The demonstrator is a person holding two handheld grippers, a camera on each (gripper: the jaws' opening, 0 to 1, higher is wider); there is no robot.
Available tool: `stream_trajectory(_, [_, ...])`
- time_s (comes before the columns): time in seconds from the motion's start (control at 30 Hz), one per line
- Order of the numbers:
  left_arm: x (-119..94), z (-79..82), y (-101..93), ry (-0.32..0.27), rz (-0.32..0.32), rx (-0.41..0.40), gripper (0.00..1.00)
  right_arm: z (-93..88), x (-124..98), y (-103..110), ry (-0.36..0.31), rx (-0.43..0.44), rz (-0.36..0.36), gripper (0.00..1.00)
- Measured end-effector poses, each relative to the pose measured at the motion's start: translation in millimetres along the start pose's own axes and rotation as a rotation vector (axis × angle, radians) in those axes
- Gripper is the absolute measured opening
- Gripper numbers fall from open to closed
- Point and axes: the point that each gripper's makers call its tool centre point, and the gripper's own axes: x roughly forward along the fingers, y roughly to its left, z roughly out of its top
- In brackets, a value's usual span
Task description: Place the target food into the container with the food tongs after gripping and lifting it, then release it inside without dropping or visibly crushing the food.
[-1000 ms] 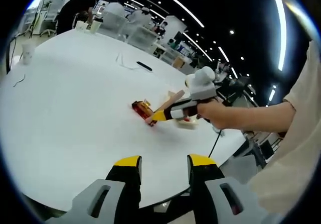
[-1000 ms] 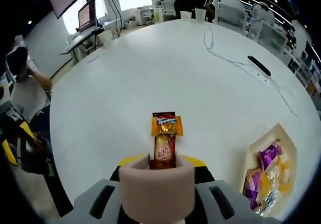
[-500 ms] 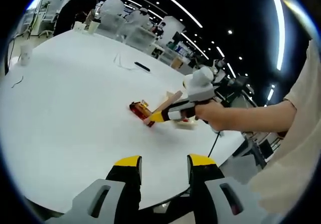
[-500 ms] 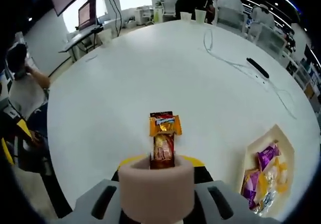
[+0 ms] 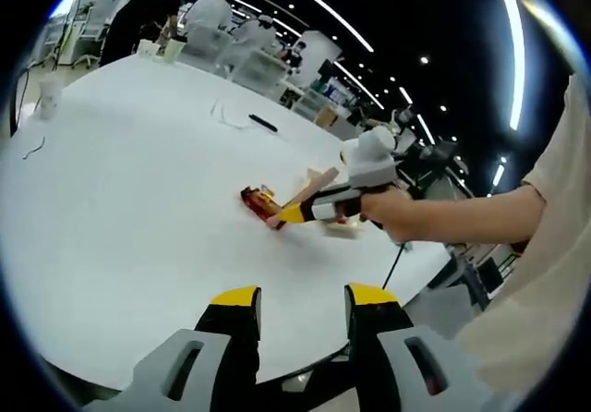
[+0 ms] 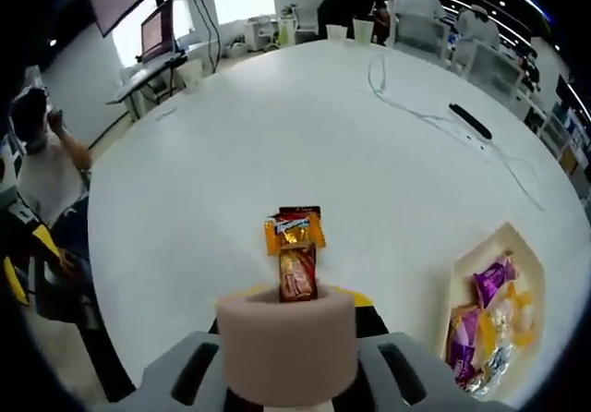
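Note:
An orange and red snack packet point(image 6: 294, 244) lies on the white table point(image 6: 277, 135), straight ahead of my right gripper point(image 6: 294, 296). That gripper is shut on beige food tongs point(image 6: 288, 343), whose tips hold the packet's near end. A shallow cream tray point(image 6: 473, 273) with purple and yellow wrapped sweets point(image 6: 494, 280) sits to the right. In the left gripper view a hand holds the right gripper point(image 5: 297, 212) and the tongs point(image 5: 312, 183) against the packet point(image 5: 258, 199), with the tray point(image 5: 347, 227) just behind. My left gripper point(image 5: 302, 299) hangs open over the near table edge, far from the packet.
A black remote point(image 6: 470, 122) and a thin white cable point(image 6: 416, 107) lie farther back on the table, with paper cups point(image 6: 349, 31) at the far edge. A seated person point(image 6: 46, 167) is off the table's left side. Wide bare tabletop surrounds the packet.
The packet now sits a little skewed at the tong tips and slightly farther from the right camera. The right gripper has shifted only slightly. My left gripper has stayed still.

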Motion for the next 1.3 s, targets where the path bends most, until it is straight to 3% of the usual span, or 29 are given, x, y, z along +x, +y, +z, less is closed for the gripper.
stream_trajectory(0.67, [2,3.6,-6.2,0.006,-0.015,0.036,0.36,7.2,-21,-8,-0.028,-0.009,0.012,0.19])
stream_trajectory(1.3, [-1,11.0,-12.1,-0.013,-0.035,0.058,0.36,15.2,-44,2,-0.034,-0.002,0.059,0.19])
